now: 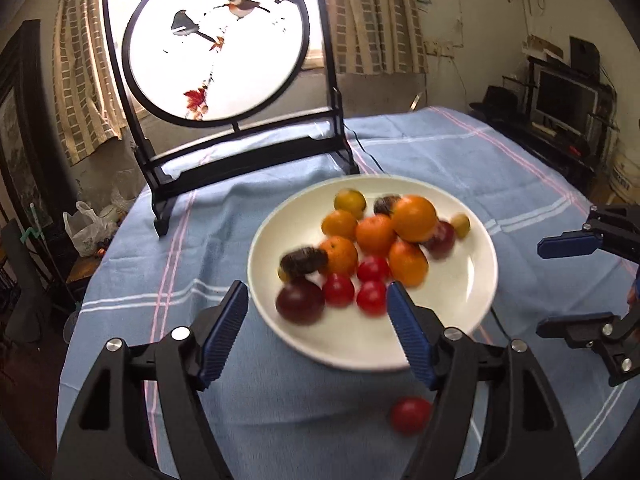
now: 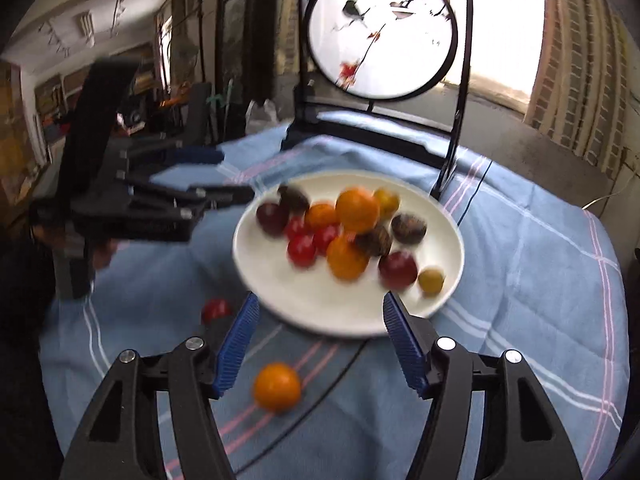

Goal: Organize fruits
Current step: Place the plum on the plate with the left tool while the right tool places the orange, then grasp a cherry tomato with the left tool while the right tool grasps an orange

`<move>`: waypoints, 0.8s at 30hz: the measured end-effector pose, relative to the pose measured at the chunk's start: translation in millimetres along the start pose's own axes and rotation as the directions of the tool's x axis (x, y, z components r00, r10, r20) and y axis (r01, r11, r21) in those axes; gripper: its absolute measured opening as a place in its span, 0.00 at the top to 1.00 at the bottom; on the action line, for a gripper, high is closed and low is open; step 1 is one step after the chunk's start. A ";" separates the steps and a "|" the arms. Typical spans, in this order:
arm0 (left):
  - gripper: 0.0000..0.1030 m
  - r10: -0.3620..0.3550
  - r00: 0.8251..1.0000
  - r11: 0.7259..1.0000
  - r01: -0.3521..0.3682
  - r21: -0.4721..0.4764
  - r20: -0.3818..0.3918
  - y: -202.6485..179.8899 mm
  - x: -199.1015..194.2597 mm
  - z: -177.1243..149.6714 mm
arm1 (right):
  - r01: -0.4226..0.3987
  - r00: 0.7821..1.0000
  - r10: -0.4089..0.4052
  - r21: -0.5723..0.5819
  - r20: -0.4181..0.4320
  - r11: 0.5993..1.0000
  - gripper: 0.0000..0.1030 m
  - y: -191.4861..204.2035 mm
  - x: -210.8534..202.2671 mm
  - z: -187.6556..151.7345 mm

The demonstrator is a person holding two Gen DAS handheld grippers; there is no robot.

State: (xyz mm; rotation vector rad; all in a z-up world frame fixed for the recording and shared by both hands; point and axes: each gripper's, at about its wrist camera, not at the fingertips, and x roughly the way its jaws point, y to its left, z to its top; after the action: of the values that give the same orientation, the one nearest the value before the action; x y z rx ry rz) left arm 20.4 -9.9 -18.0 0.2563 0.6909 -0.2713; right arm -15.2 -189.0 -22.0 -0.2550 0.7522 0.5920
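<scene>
A white plate [image 1: 460, 300] on the blue tablecloth holds several oranges, red tomatoes, dark plums and small yellow fruits; it also shows in the right wrist view [image 2: 320, 304]. My left gripper [image 1: 318, 304] is open and empty over the plate's near rim. A red tomato [image 1: 411, 415] lies on the cloth below it, also in the right wrist view [image 2: 216, 310]. My right gripper [image 2: 318, 316] is open and empty at the plate's near edge. A loose orange [image 2: 277, 387] lies on the cloth between its fingers. The right gripper [image 1: 540, 288] shows at the right of the left wrist view.
A black-framed round bird screen [image 1: 216, 44] stands at the table's far side, behind the plate. A thin black cable [image 2: 332, 376] runs across the cloth under the plate. The table edge drops off on the left near a plastic bag [image 1: 86, 228].
</scene>
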 end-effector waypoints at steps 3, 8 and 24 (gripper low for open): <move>0.32 -0.059 0.996 0.997 0.062 0.038 -0.073 -14.0 0.3 -32.6 | -0.007 0.993 0.002 -0.044 -0.115 0.999 0.38 18.3 20.2 -34.4; 0.32 -0.128 0.982 0.991 0.131 0.010 -0.137 -24.8 6.7 -57.0 | -0.033 0.985 0.030 -0.014 -0.168 0.999 0.58 24.2 41.8 -42.8; 0.70 -0.195 0.955 0.980 0.201 0.005 -0.225 -45.5 27.2 -60.3 | -0.007 0.996 0.011 0.038 -0.092 0.999 0.66 11.7 3.1 -46.6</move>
State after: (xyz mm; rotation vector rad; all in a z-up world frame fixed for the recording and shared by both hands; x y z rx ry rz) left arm -10.0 -37.5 -87.0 0.2467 0.9388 -0.4488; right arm -46.6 -197.9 -57.4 -0.2455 0.8532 0.5769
